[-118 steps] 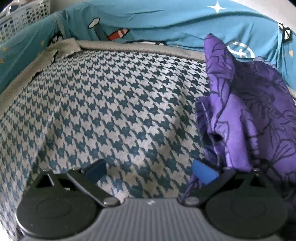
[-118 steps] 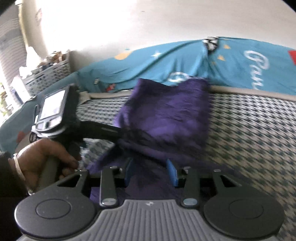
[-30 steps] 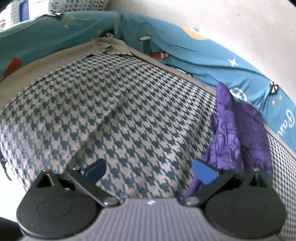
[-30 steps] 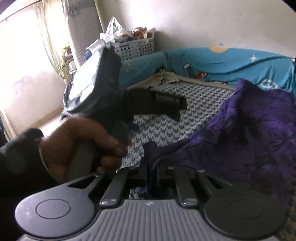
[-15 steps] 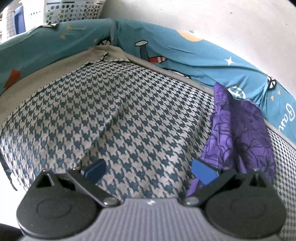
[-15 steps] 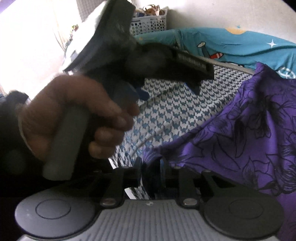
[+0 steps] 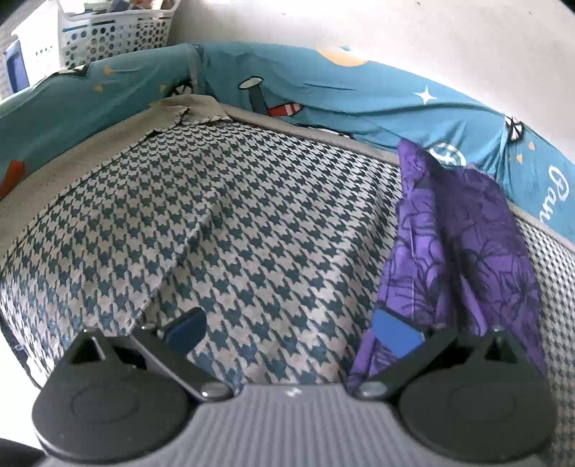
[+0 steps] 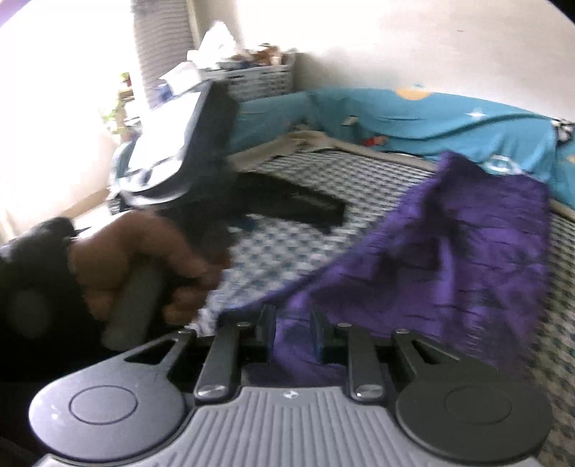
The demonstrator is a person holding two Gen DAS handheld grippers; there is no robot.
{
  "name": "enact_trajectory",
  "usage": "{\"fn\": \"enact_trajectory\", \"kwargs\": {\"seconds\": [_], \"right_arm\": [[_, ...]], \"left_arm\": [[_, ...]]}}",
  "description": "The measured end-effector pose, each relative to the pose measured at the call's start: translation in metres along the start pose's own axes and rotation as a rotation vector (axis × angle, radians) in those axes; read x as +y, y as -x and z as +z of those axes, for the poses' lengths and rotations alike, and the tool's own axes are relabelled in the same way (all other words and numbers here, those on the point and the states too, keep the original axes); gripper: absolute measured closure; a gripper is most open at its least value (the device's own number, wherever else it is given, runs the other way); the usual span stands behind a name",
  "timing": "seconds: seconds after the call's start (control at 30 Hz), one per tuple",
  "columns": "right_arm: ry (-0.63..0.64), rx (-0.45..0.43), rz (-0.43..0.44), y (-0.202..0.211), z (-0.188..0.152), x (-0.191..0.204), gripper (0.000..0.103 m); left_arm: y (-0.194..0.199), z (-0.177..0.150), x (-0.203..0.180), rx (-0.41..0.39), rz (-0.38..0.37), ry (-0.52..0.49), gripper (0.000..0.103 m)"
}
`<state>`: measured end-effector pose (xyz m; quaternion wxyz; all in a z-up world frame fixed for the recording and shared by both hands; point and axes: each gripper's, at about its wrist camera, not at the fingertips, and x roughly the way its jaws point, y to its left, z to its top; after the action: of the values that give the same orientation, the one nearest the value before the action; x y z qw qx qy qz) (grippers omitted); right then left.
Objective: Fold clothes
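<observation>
Purple cloth (image 8: pixel 449 244) is held up off the bed (image 7: pixel 251 222), bunched, no neat fold seen. Right gripper (image 8: pixel 293 332) jaws are clamped on it; left gripper (image 7: pixel 287 330) jaws apart, empty.

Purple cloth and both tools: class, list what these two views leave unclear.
- Purple cloth: right wrist view is blurred, so whether the right tool grips it is unclear.
- Its lower end: left wrist view, hidden behind the open left tool.
- Basket: contents cut off by the top edge.
</observation>
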<state>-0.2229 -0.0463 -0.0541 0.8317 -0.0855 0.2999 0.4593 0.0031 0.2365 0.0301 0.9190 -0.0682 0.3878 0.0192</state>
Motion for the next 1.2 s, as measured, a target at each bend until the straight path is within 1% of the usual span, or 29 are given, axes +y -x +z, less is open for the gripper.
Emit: {"fn": "enact_trajectory", "kwargs": {"seconds": [0.1, 0.23, 0.37, 0.5, 0.67, 0.77, 0.83, 0.9, 1.1, 1.2], "right_arm": [[-0.051, 0.011, -0.058, -0.001, -0.005, -0.017, 0.08], [-0.104, 0.031, -0.091, 0.008, -0.018, -0.034, 0.08], [-0.137, 0.062, -0.08, 0.008, -0.031, -0.042, 0.08], [-0.123, 0.098, -0.071, 0.009, -0.042, -0.038, 0.08], [-0.11, 0.139, -0.078, 0.011, -0.056, -0.037, 0.08], [-0.102, 0.14, -0.081, 0.012, -0.061, -0.037, 0.08], [-0.1, 0.141, -0.08, 0.014, -0.061, -0.037, 0.08], [-0.105, 0.138, -0.082, 0.018, -0.062, -0.038, 0.08], [-0.2, 0.103, -0.141, 0.043, -0.068, -0.058, 0.081], [-0.247, 0.085, -0.171, 0.056, -0.071, -0.068, 0.079]], "left_arm": [[0.001, -0.005, -0.007, 0.007, -0.012, -0.032, 0.0], [0.004, -0.015, -0.021, 0.014, -0.036, -0.088, 0.0], [0.007, -0.026, -0.035, 0.018, -0.061, -0.148, 0.0], [0.006, -0.035, -0.048, 0.033, -0.081, -0.19, 0.0], [0.001, -0.044, -0.062, 0.062, -0.085, -0.231, 0.0], [-0.006, -0.049, -0.067, 0.088, -0.071, -0.259, 0.0], [-0.01, -0.051, -0.068, 0.106, -0.064, -0.253, 0.0], [-0.012, -0.052, -0.064, 0.115, -0.073, -0.229, 0.0], [-0.009, -0.055, -0.055, 0.114, -0.064, -0.213, 0.0], [-0.006, -0.052, -0.052, 0.097, -0.062, -0.196, 0.0]]}}
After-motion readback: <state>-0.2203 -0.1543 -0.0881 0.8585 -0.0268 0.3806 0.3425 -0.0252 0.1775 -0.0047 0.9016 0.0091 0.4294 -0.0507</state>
